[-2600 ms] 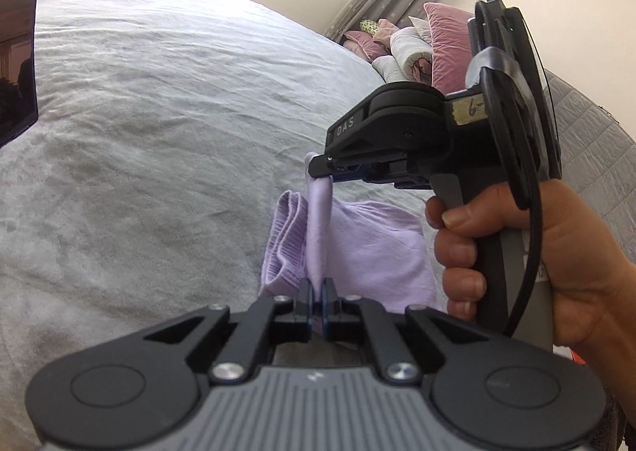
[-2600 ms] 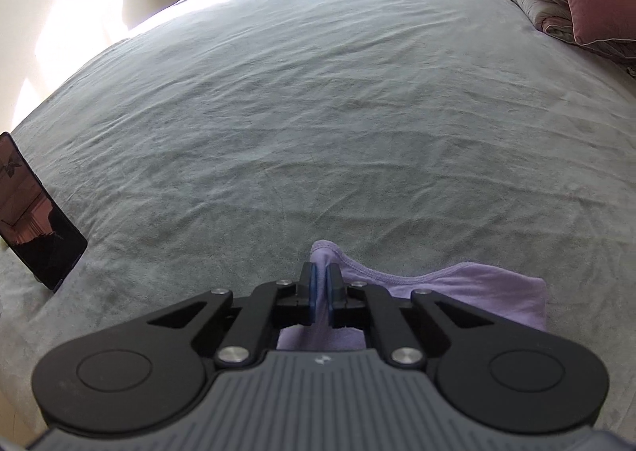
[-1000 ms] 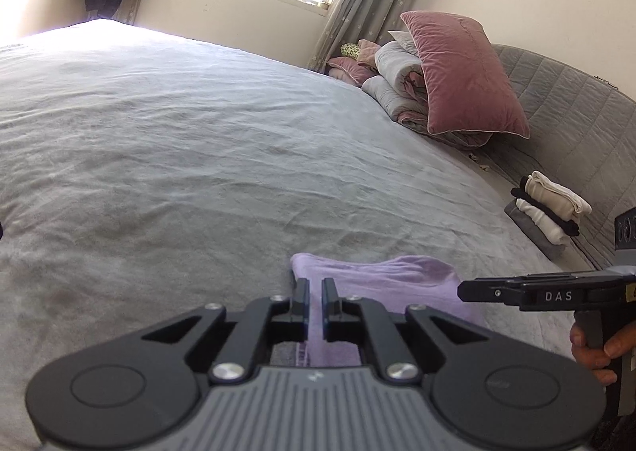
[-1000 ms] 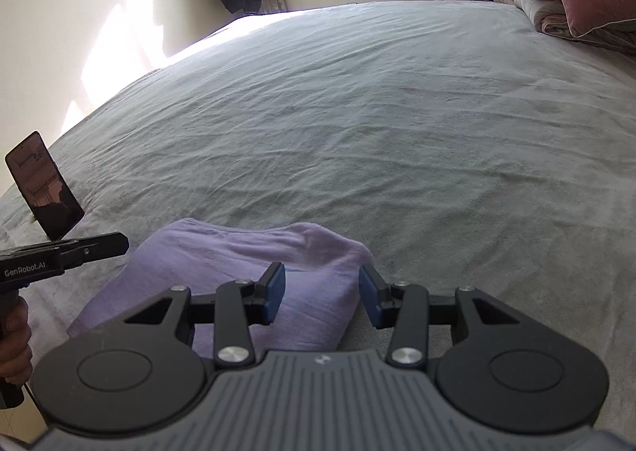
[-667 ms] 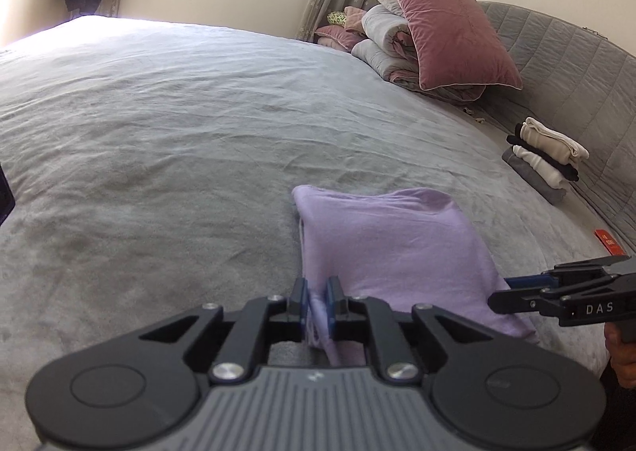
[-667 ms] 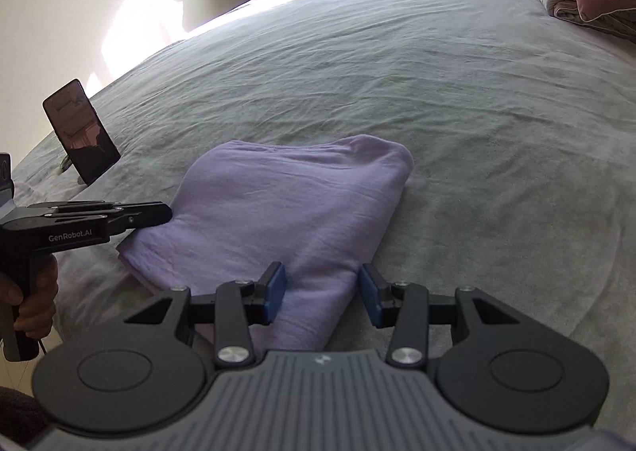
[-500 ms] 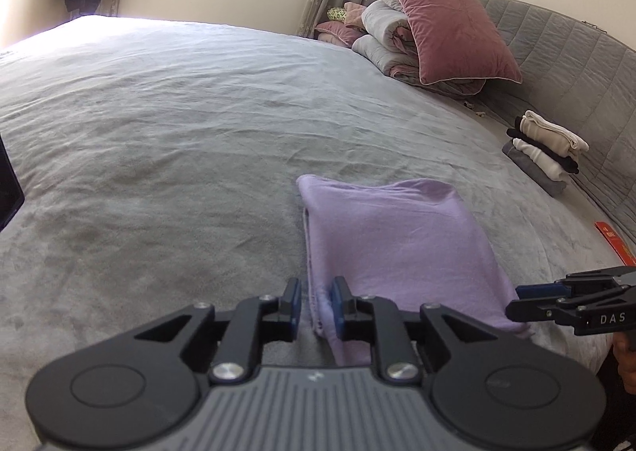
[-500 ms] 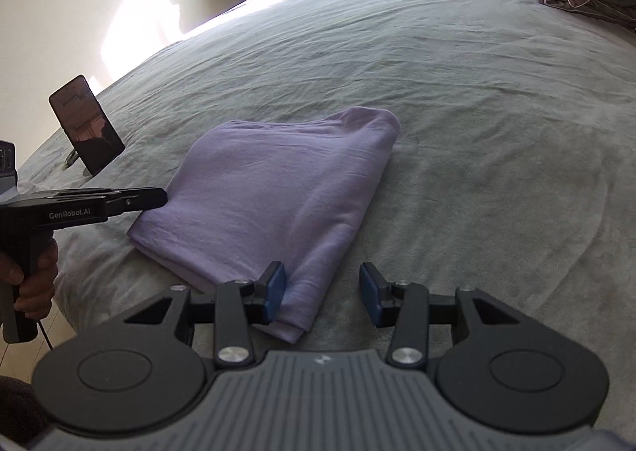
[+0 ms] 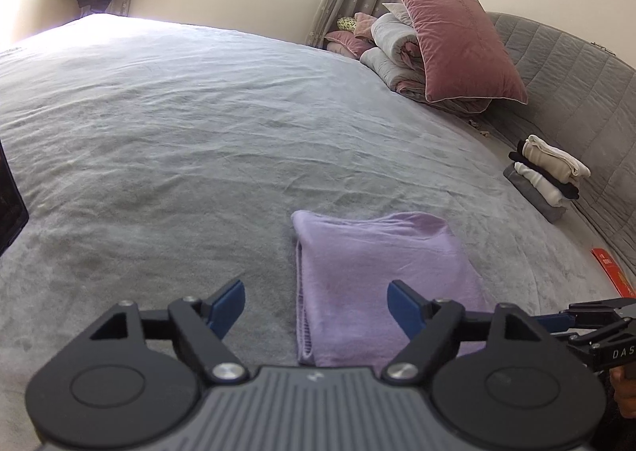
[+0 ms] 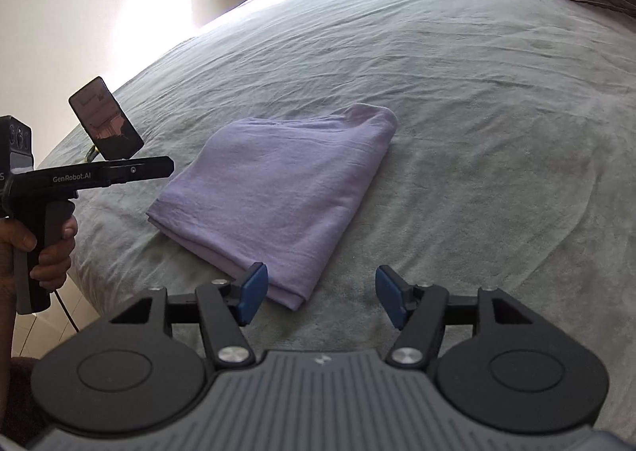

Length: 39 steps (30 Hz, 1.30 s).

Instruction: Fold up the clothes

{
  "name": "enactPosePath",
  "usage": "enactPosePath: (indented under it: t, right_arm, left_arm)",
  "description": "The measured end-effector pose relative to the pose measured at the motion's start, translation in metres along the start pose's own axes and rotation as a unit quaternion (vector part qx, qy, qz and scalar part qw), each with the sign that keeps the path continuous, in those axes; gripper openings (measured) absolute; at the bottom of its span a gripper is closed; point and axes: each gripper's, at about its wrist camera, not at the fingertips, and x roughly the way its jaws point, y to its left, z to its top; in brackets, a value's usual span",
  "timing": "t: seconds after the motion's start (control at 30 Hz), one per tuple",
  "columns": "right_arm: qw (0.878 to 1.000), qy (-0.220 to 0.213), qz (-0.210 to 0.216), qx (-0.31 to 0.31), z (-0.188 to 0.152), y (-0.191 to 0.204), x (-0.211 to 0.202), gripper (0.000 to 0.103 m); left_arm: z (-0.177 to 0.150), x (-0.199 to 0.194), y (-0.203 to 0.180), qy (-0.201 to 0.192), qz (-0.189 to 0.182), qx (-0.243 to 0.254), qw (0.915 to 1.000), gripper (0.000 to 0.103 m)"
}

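A lilac garment (image 9: 377,276) lies folded flat in a rectangle on the grey bed (image 9: 179,140); it also shows in the right wrist view (image 10: 278,188). My left gripper (image 9: 316,306) is open and empty, its jaws spread just short of the garment's near edge. My right gripper (image 10: 320,298) is open and empty, just short of the garment's near corner. In the right wrist view the left gripper (image 10: 131,170) shows from the side at the left of the garment. The right gripper's fingers (image 9: 588,315) show at the right edge of the left wrist view.
A stack of folded clothes (image 9: 544,176) sits by the grey quilted headboard (image 9: 588,93). Pink and white pillows (image 9: 449,53) are piled at the far right. A phone on a stand (image 10: 105,119) stands near the bed's left edge. A red card (image 9: 612,272) lies at the right.
My left gripper let go of the garment's edge and opened wide. Both grippers drew back a little. The garment lies flat where it was laid.
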Motion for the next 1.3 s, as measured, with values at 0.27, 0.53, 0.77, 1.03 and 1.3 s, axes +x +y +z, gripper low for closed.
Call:
enactPosePath:
  t: [0.27,0.53,0.77,1.03,1.3]
  right_arm:
    - [0.998,-0.006,0.028,0.050,0.027,-0.023,0.013,0.067]
    - [0.991,-0.008,0.068,0.114,0.035,-0.045,0.039,0.067]
    - [0.984,-0.026,0.101,0.142,0.040,-0.057,0.053,0.067]
    - [0.969,-0.050,0.146,0.193,0.042,-0.075,0.068,0.063]
    - [0.965,-0.035,0.172,0.195,0.042,-0.073,0.077,0.033]
  left_arm:
    - [0.008,0.030,-0.015,0.031,-0.015,0.010,0.9993,0.094]
    - [0.013,0.047,-0.006,0.037,-0.020,-0.015,0.9990,0.093]
    - [0.014,0.058,-0.001,0.035,-0.022,-0.034,0.9985,0.084]
    - [0.013,0.067,0.016,0.029,-0.059,-0.106,0.9922,0.066]
    - [0.006,0.072,0.014,0.019,-0.049,-0.149,0.9874,0.032]
